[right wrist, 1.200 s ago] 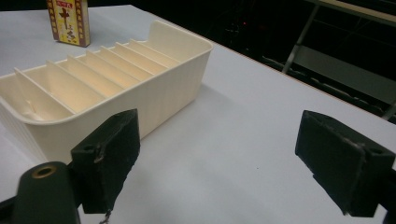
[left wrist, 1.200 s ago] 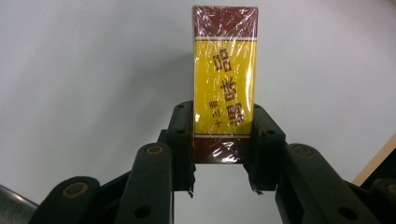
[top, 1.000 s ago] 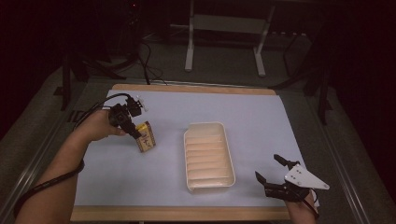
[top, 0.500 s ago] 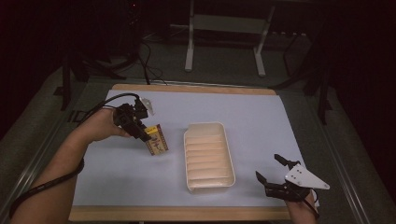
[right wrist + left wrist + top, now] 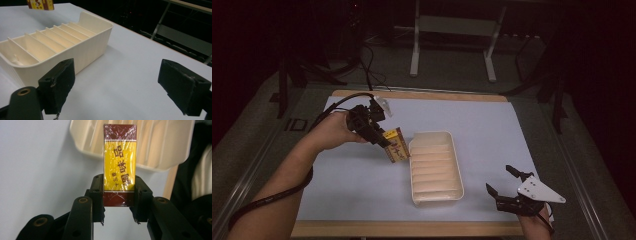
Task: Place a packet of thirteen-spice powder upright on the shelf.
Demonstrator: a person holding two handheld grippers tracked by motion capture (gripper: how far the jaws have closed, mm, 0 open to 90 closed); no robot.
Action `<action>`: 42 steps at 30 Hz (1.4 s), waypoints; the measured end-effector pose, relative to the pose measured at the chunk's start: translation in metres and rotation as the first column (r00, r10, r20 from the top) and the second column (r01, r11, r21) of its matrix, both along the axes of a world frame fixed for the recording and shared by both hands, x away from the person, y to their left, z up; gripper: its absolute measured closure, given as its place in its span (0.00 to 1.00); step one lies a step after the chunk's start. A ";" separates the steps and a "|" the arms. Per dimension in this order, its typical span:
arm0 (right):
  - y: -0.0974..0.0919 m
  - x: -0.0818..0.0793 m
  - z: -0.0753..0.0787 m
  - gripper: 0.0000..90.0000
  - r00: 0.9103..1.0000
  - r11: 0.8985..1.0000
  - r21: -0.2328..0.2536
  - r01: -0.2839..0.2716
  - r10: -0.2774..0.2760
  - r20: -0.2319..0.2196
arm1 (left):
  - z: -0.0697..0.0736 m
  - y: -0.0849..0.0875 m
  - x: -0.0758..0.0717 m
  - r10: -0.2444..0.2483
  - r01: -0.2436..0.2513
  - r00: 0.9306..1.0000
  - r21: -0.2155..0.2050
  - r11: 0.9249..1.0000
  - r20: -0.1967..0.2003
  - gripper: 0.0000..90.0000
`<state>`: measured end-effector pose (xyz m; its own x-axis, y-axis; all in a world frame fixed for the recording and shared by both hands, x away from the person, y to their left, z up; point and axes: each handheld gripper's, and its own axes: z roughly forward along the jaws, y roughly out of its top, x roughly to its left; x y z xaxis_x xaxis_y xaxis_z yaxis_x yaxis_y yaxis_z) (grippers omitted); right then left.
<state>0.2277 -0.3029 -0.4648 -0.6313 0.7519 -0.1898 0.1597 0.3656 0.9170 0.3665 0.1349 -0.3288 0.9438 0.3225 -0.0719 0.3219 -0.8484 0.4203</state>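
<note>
- The left gripper [image 5: 384, 141] pinched a yellow box [image 5: 395, 145] beside the divided tray [image 5: 435, 195], probably for slotting in.
- At lower right, the right gripper [image 5: 503, 186] waited, spread, off the bench [image 5: 492, 120].

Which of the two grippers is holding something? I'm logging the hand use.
The left gripper: its fingers clamp a yellow and maroon box beside the cream divided tray. The right gripper is open, holding nothing.
</note>
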 end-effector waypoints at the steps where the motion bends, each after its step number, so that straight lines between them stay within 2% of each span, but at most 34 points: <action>1: 0.000 0.000 0.000 0.16 1.000 1.000 0.001 0.000 0.000 0.000 | 0.002 -0.003 -0.002 -0.007 0.007 1.000 -0.008 1.000 -0.002 0.75; 9: 0.000 0.000 0.000 0.16 1.000 1.000 -0.002 -0.003 0.003 0.000 | 0.010 -0.032 -0.015 -0.075 0.076 0.997 -0.025 0.997 0.020 0.75; 11: 0.000 0.000 0.000 0.16 1.000 1.000 -0.002 -0.004 0.004 -0.001 | 0.011 -0.039 -0.019 -0.067 0.068 0.997 -0.020 0.997 0.032 0.75; 14: 0.000 0.000 0.000 0.16 1.000 1.000 -0.003 -0.004 0.004 -0.001 | 0.012 -0.045 -0.022 -0.068 0.069 0.997 -0.037 0.997 0.031 0.75; 17: 0.001 0.000 0.000 0.16 1.000 1.000 -0.003 -0.007 0.007 0.000 | 0.012 -0.053 -0.028 -0.100 0.102 0.994 -0.067 0.993 0.040 0.75; 18: 0.001 0.000 0.000 0.16 1.000 1.000 -0.004 -0.008 0.008 0.000 | 0.012 -0.056 -0.031 -0.113 0.118 0.992 -0.078 0.990 0.059 0.75; 22: 0.001 0.000 0.000 0.16 1.000 1.000 -0.005 -0.008 0.008 -0.002 | 0.012 -0.065 -0.037 -0.144 0.149 0.988 -0.106 0.983 0.061 0.75; 26: 0.001 0.000 0.000 0.16 1.000 1.000 -0.007 -0.010 0.010 0.000 | 0.010 -0.072 -0.042 -0.154 0.162 0.985 -0.114 0.980 0.076 0.75; 28: 0.001 0.000 0.000 0.16 1.000 1.000 -0.007 -0.010 0.010 0.000 | 0.007 -0.074 -0.043 -0.169 0.176 0.984 -0.123 0.977 0.062 0.75; 31: 0.001 0.000 0.000 0.16 1.000 1.000 -0.006 -0.011 0.011 0.000 | 0.003 -0.077 -0.046 -0.181 0.188 0.981 -0.125 0.974 0.065 0.75; 34: 0.001 0.001 -0.001 0.16 1.000 1.000 -0.006 -0.014 0.014 -0.001 | -0.008 -0.082 -0.048 -0.193 0.197 0.980 -0.123 0.973 0.044 0.75; 40: 0.001 0.000 0.000 0.16 1.000 1.000 -0.012 -0.016 0.016 -0.002 | -0.022 -0.091 -0.051 -0.232 0.234 0.972 -0.088 0.968 0.033 0.75; 42: 0.001 0.001 -0.001 0.16 1.000 1.000 -0.010 -0.016 0.016 -0.005 | -0.026 -0.093 -0.051 -0.236 0.237 0.972 -0.071 0.969 0.022 0.75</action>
<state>0.2283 -0.3015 -0.4654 -0.6439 0.7401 -0.1938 0.1586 0.3770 0.9125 0.3155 0.0414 -0.3550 0.9937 0.0844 -0.0736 0.1096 -0.8666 0.4867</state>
